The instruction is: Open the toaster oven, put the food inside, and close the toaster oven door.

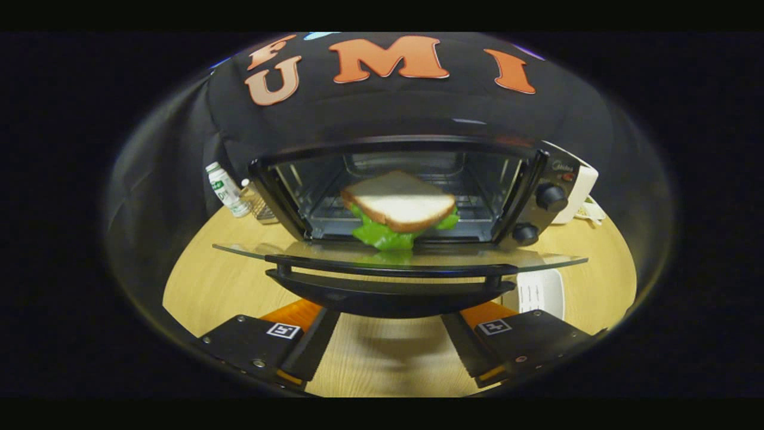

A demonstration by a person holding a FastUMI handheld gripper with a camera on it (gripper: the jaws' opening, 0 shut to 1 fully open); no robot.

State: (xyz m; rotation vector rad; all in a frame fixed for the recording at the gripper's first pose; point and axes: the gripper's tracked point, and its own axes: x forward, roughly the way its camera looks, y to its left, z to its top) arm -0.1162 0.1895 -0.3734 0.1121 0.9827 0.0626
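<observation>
Both fingers (310, 352) of the gripper (391, 349) sit closest to the camera, spread wide with nothing between them, just bare wooden tabletop (382, 364) showing in the gap. They're level and pointed straight at the toaster oven (412, 191), stopping a little short of its door handle (391, 286) without touching it. Each finger block has a small square black-and-white marker on top. The oven's glass door (394, 254) is folded all the way down and lies flat, sticking out toward the fingers, with the dark handle bar running along its front edge. The sandwich (400, 209) is inside the oven on the wire rack, a slice of white bread on top with green lettuce poking out underneath and hanging near the front lip of the cavity; you can see its green reflection in the glass. Two black knobs (550, 197) are stacked on the oven's right panel, and there's some cursive writing above them but it's too small to read. Left of the oven stands a small white bottle (227, 190) with a green label, also unreadable. Right of the oven, a white thing (582, 188) sits partly hidden behind it, and another white object (540, 292) lies on the table below the door's right corner. Black cloth hangs behind the oven as the back wall.
</observation>
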